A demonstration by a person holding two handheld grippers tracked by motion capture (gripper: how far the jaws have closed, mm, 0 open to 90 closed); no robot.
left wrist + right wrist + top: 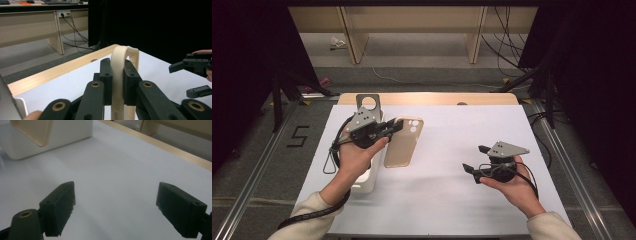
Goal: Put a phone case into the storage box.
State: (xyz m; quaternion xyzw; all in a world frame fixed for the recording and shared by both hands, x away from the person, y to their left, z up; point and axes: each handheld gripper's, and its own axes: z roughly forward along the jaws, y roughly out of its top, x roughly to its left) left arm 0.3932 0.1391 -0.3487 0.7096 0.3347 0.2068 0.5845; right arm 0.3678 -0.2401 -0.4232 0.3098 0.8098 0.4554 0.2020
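- A translucent beige phone case (404, 142) is gripped by the left gripper (396, 126), whose jaws are nearly closed on one long side wall of the case.
- In the left gripper view, the case's rim (124, 75) is seen pinched between the two black pads (106, 80), with its rounded corner rising above them.
- The case is held over the left half of the white table cover (442, 200), nearer the far edge than the near one; its camera cut-out end is turned toward the far edge. Whether its lower end touches the cover cannot be told.
- The left gripper is carried in the person's left hand (354, 159), and a cable (312, 212) trails from it along the sleeve toward the near left corner.
- A white box-like stand (367, 182) is seen on the cover just under and beside the left hand, close to the left edge; in the right gripper view, it appears at the upper left with the case in front of it (32, 130).
- The right gripper (475, 159) is held in the right hand (512, 187) over the right half of the cover, well apart from the case, its jaws pointed left toward it.
- The right gripper's jaws are spread wide, and nothing is held between them; bare white cover is seen in the gap between the pads (58, 207).
- The wooden table edge (427, 98) is seen along the far side, beyond the cover.
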